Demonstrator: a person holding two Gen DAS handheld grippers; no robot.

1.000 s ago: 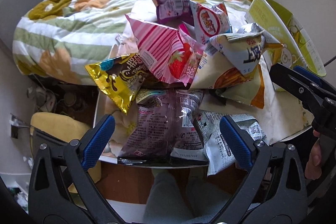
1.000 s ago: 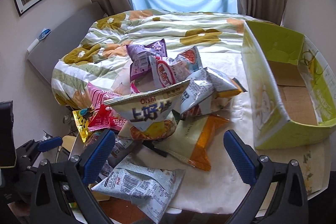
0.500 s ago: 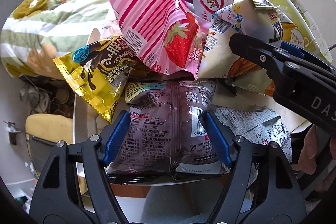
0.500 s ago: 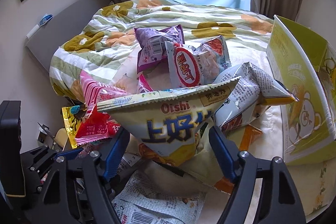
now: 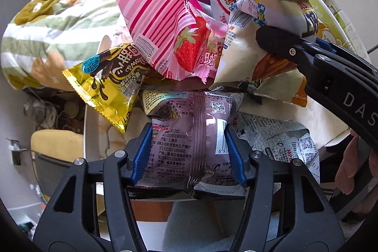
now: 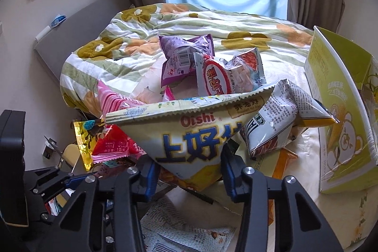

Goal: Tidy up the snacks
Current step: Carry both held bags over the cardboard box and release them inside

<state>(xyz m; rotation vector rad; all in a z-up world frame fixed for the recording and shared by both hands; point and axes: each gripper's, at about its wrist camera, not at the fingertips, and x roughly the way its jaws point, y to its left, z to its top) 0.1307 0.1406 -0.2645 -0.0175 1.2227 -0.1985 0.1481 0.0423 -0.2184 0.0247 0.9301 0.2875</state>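
A heap of snack packets lies on a cloth-covered table. At its near edge my left gripper points steeply down with its jaws closing. Its blue pads press both sides of a dark purple packet, which crumples between them. My right gripper is shut on the lower corner of a cream Oishi bag that stands upright in the pile. In the left wrist view the Oishi bag sits at upper right with one of the right gripper's fingers against it.
A pink strawberry packet, a gold chocolate packet, a lilac packet, a shrimp-chip packet and a white printed packet crowd around. An open yellow-green box stands at right. A flowered quilt lies behind.
Both grippers went from wide open to closed: the left onto the dark purple packet, the right onto the Oishi bag. Both dropped in closer to the pile.
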